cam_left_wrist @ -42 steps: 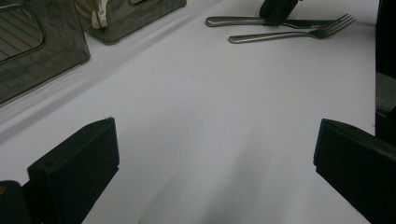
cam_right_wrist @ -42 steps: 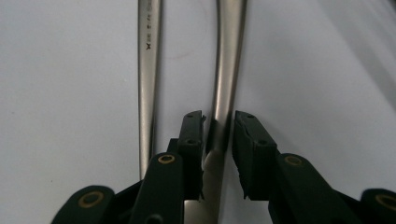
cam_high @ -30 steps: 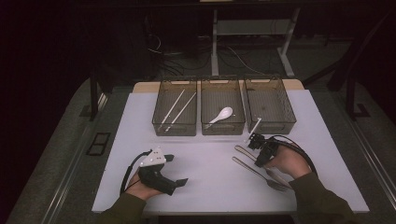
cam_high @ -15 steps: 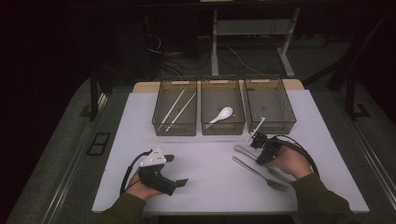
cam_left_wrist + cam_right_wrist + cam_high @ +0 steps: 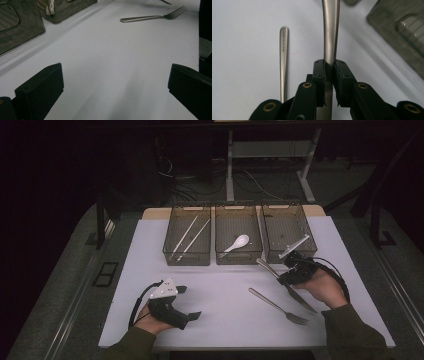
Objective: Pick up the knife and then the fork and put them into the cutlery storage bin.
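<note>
Gripping a table knife (image 5: 330, 30) by its handle, the right gripper (image 5: 330, 67) has its jaws closed tight on the flat metal, with the rounded handle end running forward out of the pinch toward the trays. In the high view the knife (image 5: 300, 298) lies slantwise on the white counter (image 5: 150, 250), its blade trailing back under the person's right hand (image 5: 327, 287) and its handle pointing at the right-hand tray (image 5: 272, 227); the right gripper (image 5: 290, 272) sits over the handle half. Whether the knife is already clear of the counter is hard to tell from these angles.

Being steel, the knife should handle as stiff and fairly heavy for its width, with a smooth, slippery surface, so a pinch across the narrow handle may let it swivel. A hold nearer its balance point, where handle meets blade, would probably steady it.

Just beside it, and apart, lies a fork (image 5: 277, 306), its handle visible in the right gripper view (image 5: 284, 55).

The left gripper (image 5: 115, 82) rests low near the front left of the counter with its jaws spread wide and nothing between them, well apart from the knife.
</note>
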